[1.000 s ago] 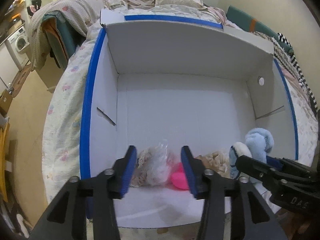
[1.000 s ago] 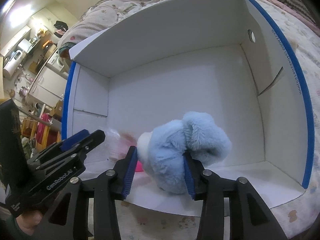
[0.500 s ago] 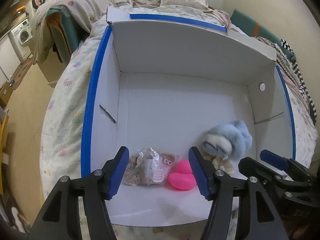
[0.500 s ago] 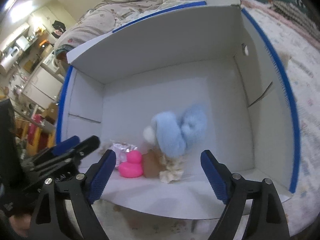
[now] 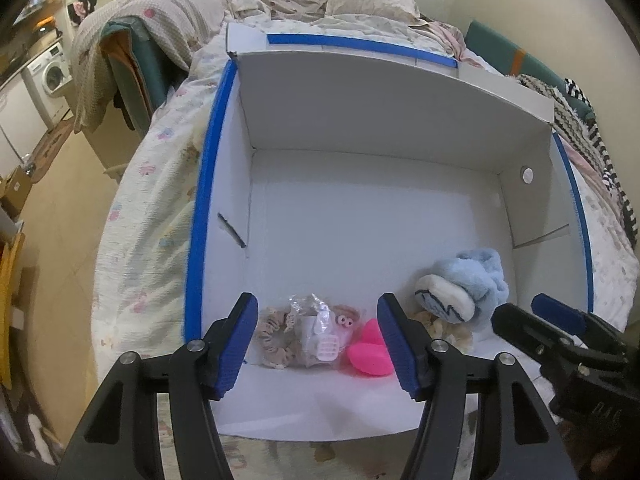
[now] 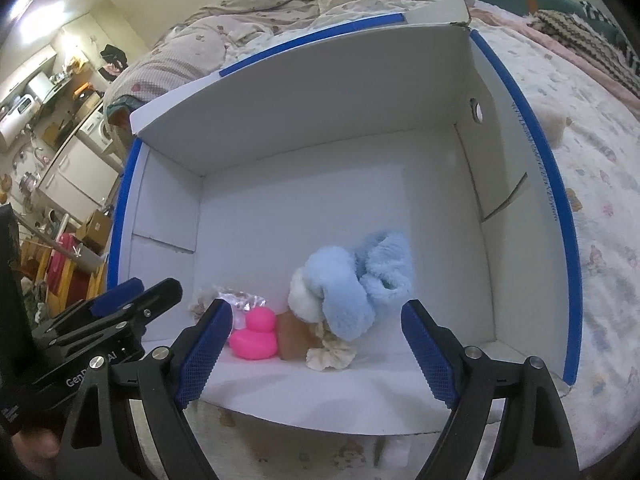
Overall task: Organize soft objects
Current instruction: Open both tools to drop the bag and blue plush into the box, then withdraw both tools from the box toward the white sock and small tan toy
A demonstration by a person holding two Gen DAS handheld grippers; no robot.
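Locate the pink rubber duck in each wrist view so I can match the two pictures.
Left wrist: the pink duck lies low centre, by the near wall of the box, partly behind the left hand-held gripper's right finger.
Right wrist: pink duck low left of centre, beside the left finger.
Shared landmark: the blue plush toy, right of the duck.

box (image 5: 360, 128) on bed (image 5: 152, 248) | toys along box's near wall, left to right: scrunchie (image 5: 274, 338), bag (image 5: 316, 332), duck (image 6: 256, 336), plush (image 6: 352, 284) | plush lies on frilly cloth (image 6: 330, 354) | pillow (image 5: 368, 0) behind box
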